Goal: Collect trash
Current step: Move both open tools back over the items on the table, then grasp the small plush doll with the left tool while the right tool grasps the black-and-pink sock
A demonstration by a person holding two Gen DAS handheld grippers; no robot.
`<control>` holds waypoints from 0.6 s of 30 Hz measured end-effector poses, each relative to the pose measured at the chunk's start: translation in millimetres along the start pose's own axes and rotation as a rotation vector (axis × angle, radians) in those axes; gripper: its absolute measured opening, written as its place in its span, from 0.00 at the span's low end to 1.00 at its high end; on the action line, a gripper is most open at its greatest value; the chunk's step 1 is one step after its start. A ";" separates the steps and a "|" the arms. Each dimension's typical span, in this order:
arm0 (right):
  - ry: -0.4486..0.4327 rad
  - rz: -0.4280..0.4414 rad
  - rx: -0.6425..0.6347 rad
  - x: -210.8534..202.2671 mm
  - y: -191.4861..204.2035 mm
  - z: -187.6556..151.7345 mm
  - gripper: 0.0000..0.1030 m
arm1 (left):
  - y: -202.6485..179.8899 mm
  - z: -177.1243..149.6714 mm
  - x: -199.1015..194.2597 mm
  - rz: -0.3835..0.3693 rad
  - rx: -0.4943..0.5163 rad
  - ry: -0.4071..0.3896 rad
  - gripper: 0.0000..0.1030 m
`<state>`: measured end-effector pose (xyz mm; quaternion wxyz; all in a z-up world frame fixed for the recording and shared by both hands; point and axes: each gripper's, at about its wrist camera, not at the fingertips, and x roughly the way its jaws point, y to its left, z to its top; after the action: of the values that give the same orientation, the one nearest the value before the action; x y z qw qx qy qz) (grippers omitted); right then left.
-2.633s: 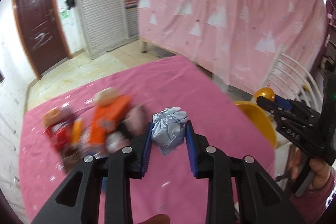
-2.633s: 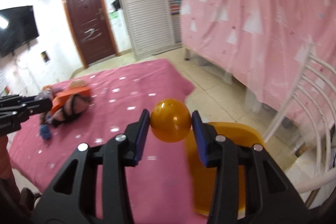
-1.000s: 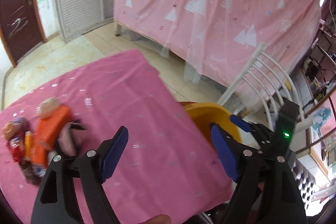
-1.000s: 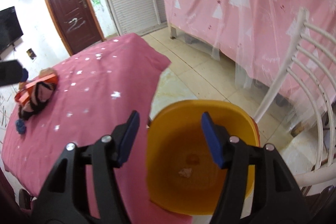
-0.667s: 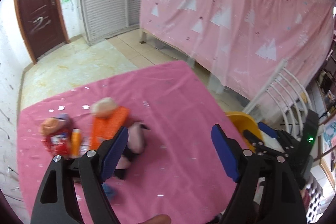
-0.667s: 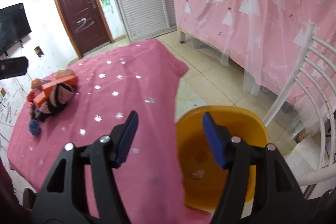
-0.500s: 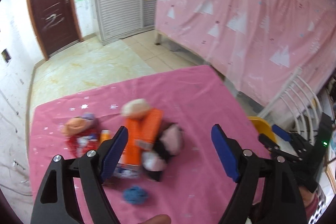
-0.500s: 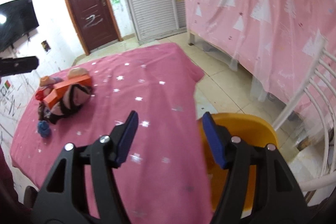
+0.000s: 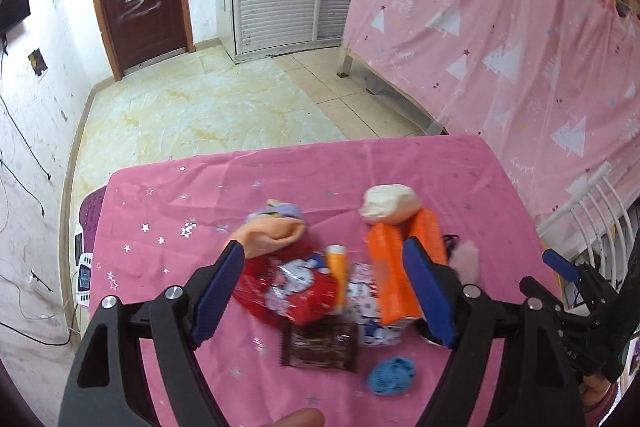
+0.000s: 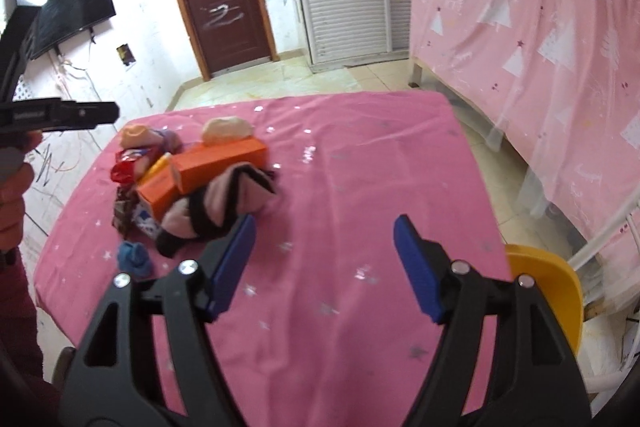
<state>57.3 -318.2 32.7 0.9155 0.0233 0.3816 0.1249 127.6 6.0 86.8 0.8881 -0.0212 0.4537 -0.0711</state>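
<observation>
The trash pile [image 9: 340,283] is lying toward the left edge of the pink-covered surface [image 10: 360,155], where I am heading to collect it: a red wrapper [image 9: 288,291], a brown wrapper [image 9: 320,345], an orange box [image 9: 390,275], a blue wad [image 9: 392,375] nearest the front edge. I am holding the left hand-held gripper [image 9: 324,299] above the pile, jaws spread wide and empty, framing the red wrapper, presumably for the next pick. The right hand-held gripper [image 10: 324,261] is also empty; its jaws have just been opening, nothing between them. The yellow bin [image 10: 552,291] is waiting off the right edge, judged the drop point.
</observation>
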 end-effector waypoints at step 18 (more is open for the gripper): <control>0.098 0.120 0.017 49.8 51.1 14.9 0.67 | 41.5 7.1 61.6 -0.021 -0.042 0.071 0.37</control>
<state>90.7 -255.7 15.7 0.8863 0.0476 0.4250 0.1775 173.4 37.9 37.4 0.8699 -0.0419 0.4862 -0.0718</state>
